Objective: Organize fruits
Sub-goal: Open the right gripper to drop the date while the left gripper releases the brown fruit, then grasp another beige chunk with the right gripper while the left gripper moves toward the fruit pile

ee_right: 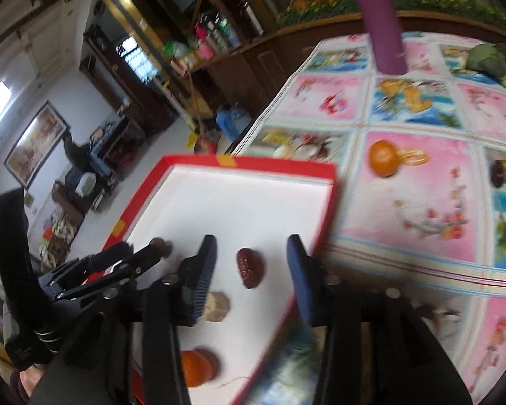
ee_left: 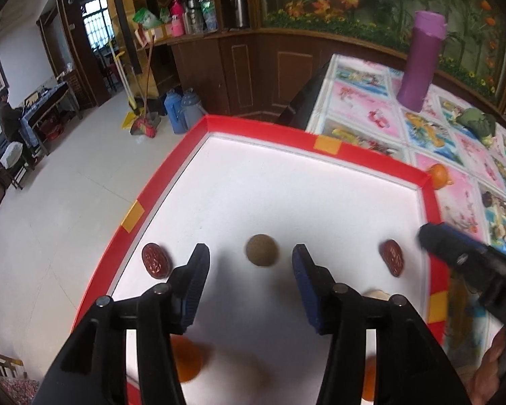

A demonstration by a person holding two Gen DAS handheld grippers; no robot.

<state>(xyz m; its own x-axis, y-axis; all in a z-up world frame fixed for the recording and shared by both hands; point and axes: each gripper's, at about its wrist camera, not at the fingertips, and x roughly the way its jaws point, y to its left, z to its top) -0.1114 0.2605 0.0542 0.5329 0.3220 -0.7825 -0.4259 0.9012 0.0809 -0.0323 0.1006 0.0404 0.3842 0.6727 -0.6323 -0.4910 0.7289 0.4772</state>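
- Left wrist view: the left gripper (ee_left: 251, 263) is hanging over the red-rimmed tray (ee_left: 371, 153), fingers spread wide and empty, bracketing a round brown fruit (ee_left: 261, 250).
- Right gripper (ee_right: 251, 261), equally wide and empty, is straddling a red date (ee_right: 249, 267); the two grippers are risking collision.
- Tray is holding dates and oranges; one orange (ee_right: 383, 157) is sitting outside on the bench (ee_right: 421, 209).

Daylight enters through a window (ee_left: 96, 22) at ten o'clock. The white tray (ee_left: 286, 195) glares bright, with soft shadows beneath the fruit. The left view is fairly sharp; the right view is motion-smeared throughout. Fisheye bending and dark vignetting mark all corners.
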